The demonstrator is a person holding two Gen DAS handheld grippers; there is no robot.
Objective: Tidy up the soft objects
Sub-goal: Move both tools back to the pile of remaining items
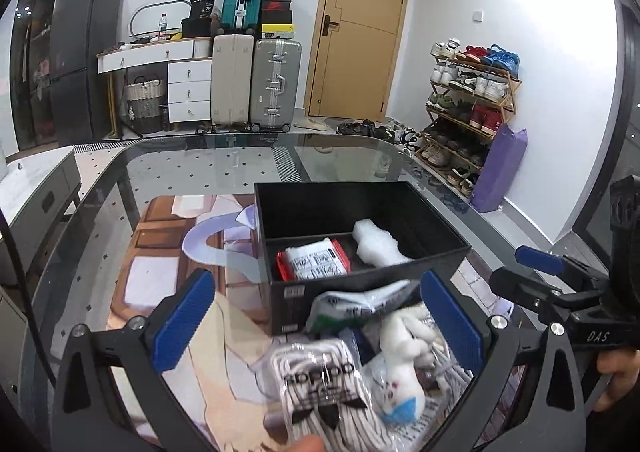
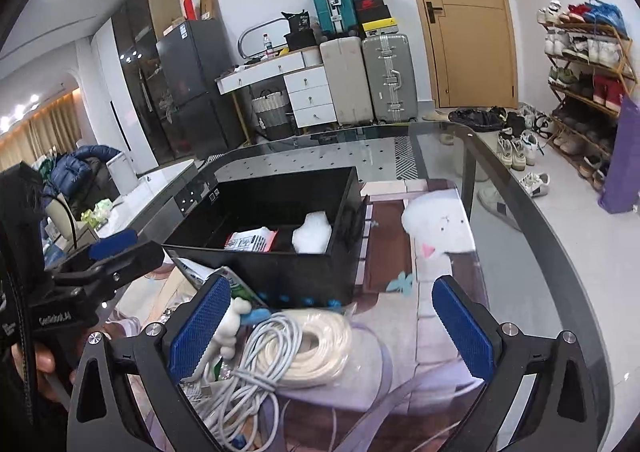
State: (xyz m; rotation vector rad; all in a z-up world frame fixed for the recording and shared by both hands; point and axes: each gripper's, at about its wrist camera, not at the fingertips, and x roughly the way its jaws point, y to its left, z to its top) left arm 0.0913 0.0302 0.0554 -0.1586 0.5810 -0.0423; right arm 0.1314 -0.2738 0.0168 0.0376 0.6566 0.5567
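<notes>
A black divided box (image 1: pixel 372 280) (image 2: pixel 280 264) stands on the glass table. It holds a red-and-white packet (image 1: pixel 314 262) (image 2: pixel 250 240) and a white bubble-wrap bundle (image 1: pixel 378 242) (image 2: pixel 312 238). My left gripper (image 1: pixel 316 324) is open above a pile in front of the box: bagged striped socks (image 1: pixel 320 384), a white plush toy (image 1: pixel 402 348) and a green-and-white packet (image 1: pixel 352 304). My right gripper (image 2: pixel 332 326) is open above a coil of white cord (image 2: pixel 316 348) and grey cables (image 2: pixel 256 368). The plush (image 2: pixel 232 326) lies by its left finger.
A printed mat (image 1: pixel 168 264) (image 2: pixel 436 240) covers the table under the box. The rounded glass edge (image 2: pixel 560 236) runs on the right. The other gripper shows at each view's side, the right one (image 1: pixel 560 284) and the left one (image 2: pixel 100 260). Suitcases, drawers and a shoe rack stand beyond.
</notes>
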